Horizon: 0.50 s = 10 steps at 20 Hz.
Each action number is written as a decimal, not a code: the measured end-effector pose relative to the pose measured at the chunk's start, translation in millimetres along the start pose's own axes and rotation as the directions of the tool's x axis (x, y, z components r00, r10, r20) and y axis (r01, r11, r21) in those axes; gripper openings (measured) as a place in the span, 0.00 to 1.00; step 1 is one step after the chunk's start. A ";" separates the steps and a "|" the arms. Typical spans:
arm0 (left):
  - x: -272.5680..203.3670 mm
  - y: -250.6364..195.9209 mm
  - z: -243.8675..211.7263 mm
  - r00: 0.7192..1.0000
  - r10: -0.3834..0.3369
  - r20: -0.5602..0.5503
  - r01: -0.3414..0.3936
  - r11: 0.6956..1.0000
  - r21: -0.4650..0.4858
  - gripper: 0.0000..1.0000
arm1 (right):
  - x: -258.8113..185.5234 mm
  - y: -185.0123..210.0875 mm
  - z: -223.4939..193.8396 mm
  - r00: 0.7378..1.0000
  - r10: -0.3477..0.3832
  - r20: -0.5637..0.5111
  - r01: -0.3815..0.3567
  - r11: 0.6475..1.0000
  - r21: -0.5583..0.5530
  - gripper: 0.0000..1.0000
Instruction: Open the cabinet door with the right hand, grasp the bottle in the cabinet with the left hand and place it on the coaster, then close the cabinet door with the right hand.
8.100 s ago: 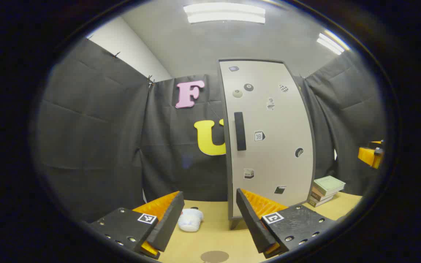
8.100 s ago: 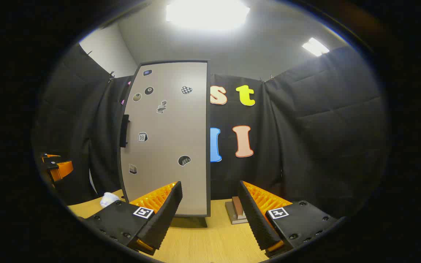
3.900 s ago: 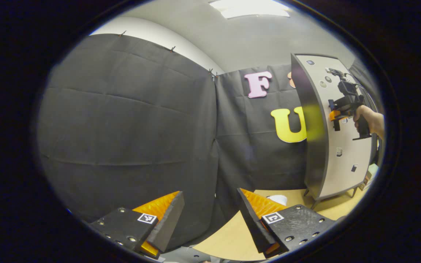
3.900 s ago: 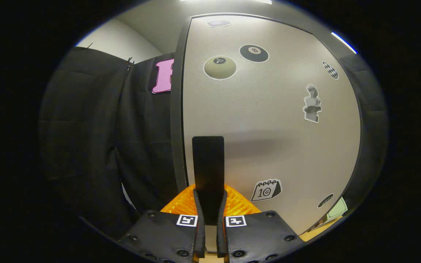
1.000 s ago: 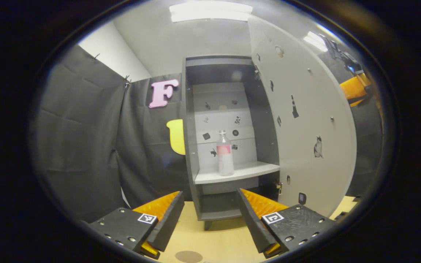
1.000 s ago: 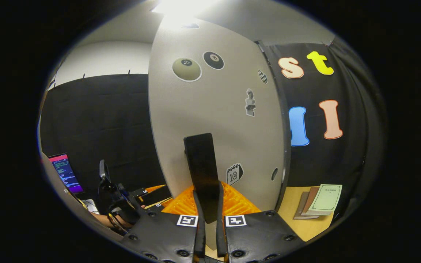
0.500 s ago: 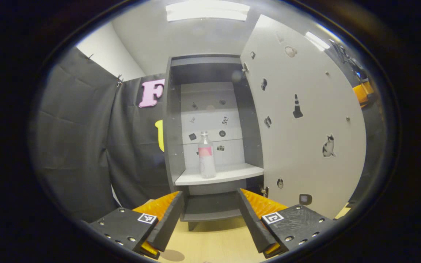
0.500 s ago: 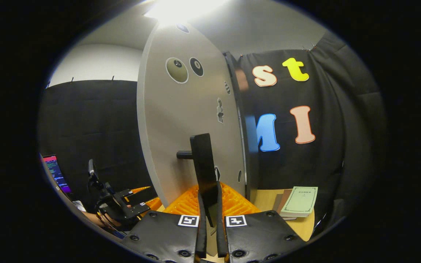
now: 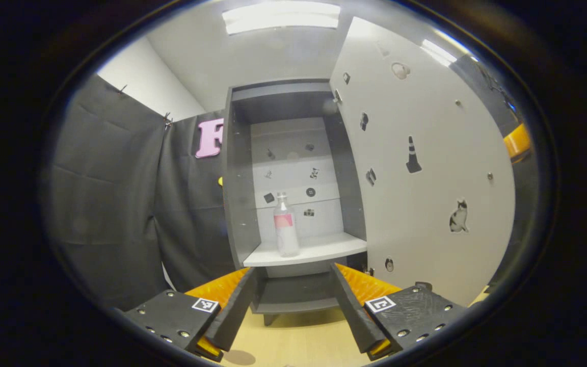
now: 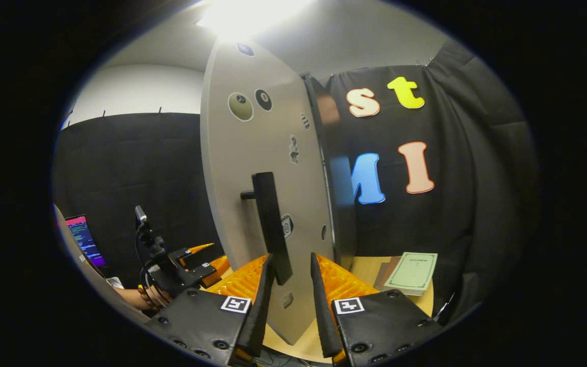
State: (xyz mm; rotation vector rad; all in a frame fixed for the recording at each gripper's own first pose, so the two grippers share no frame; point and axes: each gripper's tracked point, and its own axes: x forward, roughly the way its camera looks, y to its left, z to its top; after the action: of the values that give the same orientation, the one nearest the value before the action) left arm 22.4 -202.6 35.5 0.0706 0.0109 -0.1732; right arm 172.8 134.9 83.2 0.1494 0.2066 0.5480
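Observation:
The grey cabinet (image 9: pixel 240 204) stands with its door (image 9: pixel 426 178) swung wide to the right. A clear bottle (image 9: pixel 286 227) with a pink label stands upright on the white shelf (image 9: pixel 319 250) inside. My left gripper (image 9: pixel 292 272) is open and empty, low in front of the shelf and well short of the bottle. A brown coaster (image 9: pixel 237 357) peeks in at the bottom edge of the table. In the right gripper view, my right gripper (image 10: pixel 291 256) is open, its fingers on either side of the lower end of the black door handle (image 10: pixel 269 219) with a gap.
The door's outer face (image 10: pixel 242 168) sits close before the right gripper. A stack of books (image 10: pixel 411 272) lies on the wooden table (image 10: pixel 370 270) to the right of the cabinet. The left gripper (image 10: pixel 181 272), a hand (image 10: pixel 133 298) and a monitor (image 10: pixel 84 239) are at the left.
My right gripper's fingers have spread apart and let go of the handle. The door has swung a little wider. The left gripper has edged closer to the cabinet.

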 end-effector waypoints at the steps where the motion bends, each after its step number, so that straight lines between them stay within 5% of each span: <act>1: 8.6 -3.9 3.9 1.000 -0.021 -0.005 0.021 1.000 0.001 0.89 | -13.8 -14.2 -0.8 0.999 -0.050 0.014 0.050 0.999 0.003 0.46; 4: 37.4 -3.3 19.3 0.998 -0.055 -0.007 0.055 0.998 -0.016 0.89 | -22.7 -52.7 -1.9 0.982 -0.180 0.053 0.177 0.982 0.064 0.97; 10: 109.4 13.4 48.2 0.998 -0.067 0.022 0.069 0.993 -0.097 0.89 | -49.2 -103.6 -17.9 0.903 -0.427 0.042 0.426 0.904 0.035 0.98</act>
State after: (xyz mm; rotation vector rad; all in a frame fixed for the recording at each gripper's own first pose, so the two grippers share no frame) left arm 132.6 -211.7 82.7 -0.0291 0.0030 -0.2407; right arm 179.5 22.9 53.2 0.1363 0.1910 0.1033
